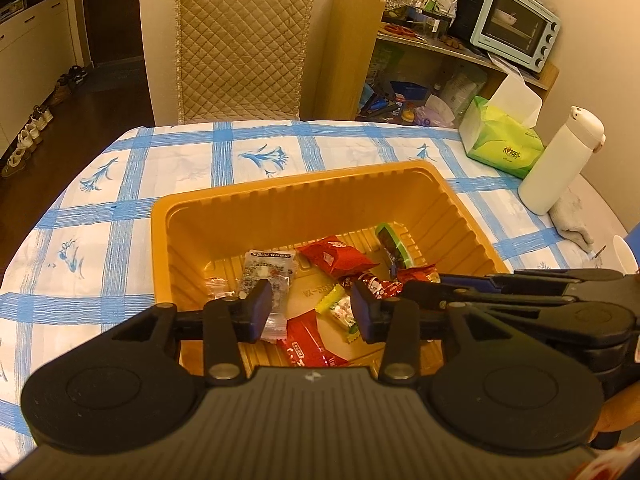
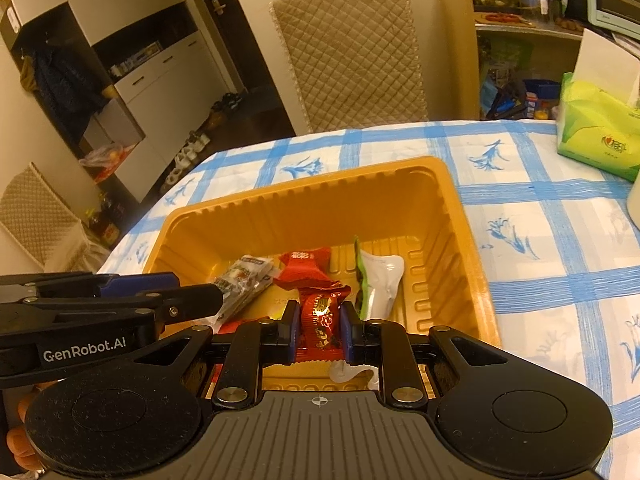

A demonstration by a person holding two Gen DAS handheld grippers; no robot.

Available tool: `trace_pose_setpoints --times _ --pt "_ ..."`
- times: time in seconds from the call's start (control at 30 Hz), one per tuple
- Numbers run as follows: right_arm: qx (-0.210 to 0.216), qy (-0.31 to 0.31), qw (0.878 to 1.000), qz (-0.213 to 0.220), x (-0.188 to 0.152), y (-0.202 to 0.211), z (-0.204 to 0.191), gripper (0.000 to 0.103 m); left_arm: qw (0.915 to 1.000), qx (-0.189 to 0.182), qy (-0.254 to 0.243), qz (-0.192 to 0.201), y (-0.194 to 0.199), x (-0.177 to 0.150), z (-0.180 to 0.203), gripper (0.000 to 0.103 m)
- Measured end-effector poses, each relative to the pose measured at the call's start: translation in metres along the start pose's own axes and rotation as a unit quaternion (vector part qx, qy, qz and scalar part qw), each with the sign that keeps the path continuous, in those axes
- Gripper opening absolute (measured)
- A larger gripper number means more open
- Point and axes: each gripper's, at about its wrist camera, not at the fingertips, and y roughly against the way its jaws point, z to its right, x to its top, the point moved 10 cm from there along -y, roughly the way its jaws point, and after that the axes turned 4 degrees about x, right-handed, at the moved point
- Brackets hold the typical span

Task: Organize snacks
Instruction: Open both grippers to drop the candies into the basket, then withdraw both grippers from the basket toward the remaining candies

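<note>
Snacks lie loose in the orange tray (image 1: 256, 200), which sits on the checked tablecloth (image 1: 120, 184) near the table's front edge. Left gripper (image 1: 310, 310) hangs over the tray's near end, jaws apart, nothing pressed between the pads; wrappers on the tray floor show through the gap. Right gripper (image 2: 319, 330) is clamped on a red candy (image 2: 322, 320), held above the tray's near end; the candy's lower end is cut off by the gripper body.

Inside the tray: red packet (image 1: 338, 258) mid-floor, clear sachet (image 1: 266, 270) towards the left wall, green-edged pouch (image 1: 394, 246) leaning by the right wall, yellow-green sweet (image 1: 340, 308) near the front. Print on all wrappers too small to read. The tray's near wall is hidden behind both gripper bodies. A second red packet (image 1: 310, 344) is partly covered by the left gripper.

Towards the table's far right corner: tissue box (image 1: 502, 140) and white bottle (image 1: 560, 160), just beside each other; touching or not, cannot tell. A grey cloth (image 1: 572, 220) lies at the bottle's base. A chair (image 1: 240, 40) stands beyond the far edge. A sliver of fingers (image 1: 616, 420) shows at the frame's right edge, blurred.
</note>
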Motion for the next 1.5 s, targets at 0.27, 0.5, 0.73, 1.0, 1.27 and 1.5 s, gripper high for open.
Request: trace_pose_setpoints --times 0.27,0.5,0.73,1.0,1.27,1.5 --pt "-0.007 0.000 1.000 -0.014 -0.004 -0.013 0.003 0.022 1.0000 0.002 0.004 -0.004 -0.001 -0.003 -0.004 0.044" --pt "-0.012 -0.011 1.000 -0.004 -0.002 -0.011 0.007 0.060 1.0000 0.005 0.007 -0.001 0.000 -0.003 -0.007 0.051" --pt "-0.020 -0.021 1.000 0.010 0.001 -0.002 0.012 0.072 0.9998 0.013 0.011 0.009 0.005 -0.001 -0.010 0.067" --pt "-0.029 -0.022 0.999 0.032 0.003 0.011 0.015 0.087 0.9994 0.023 0.015 0.019 0.017 -0.002 -0.012 0.080" --pt "-0.026 -0.018 0.998 0.056 0.005 0.036 0.009 0.093 0.9988 0.030 0.017 0.035 0.040 -0.005 -0.013 0.087" --pt "-0.026 -0.009 0.996 0.080 0.001 0.064 0.002 0.094 0.9976 0.032 0.026 0.054 0.068 -0.009 -0.013 0.088"
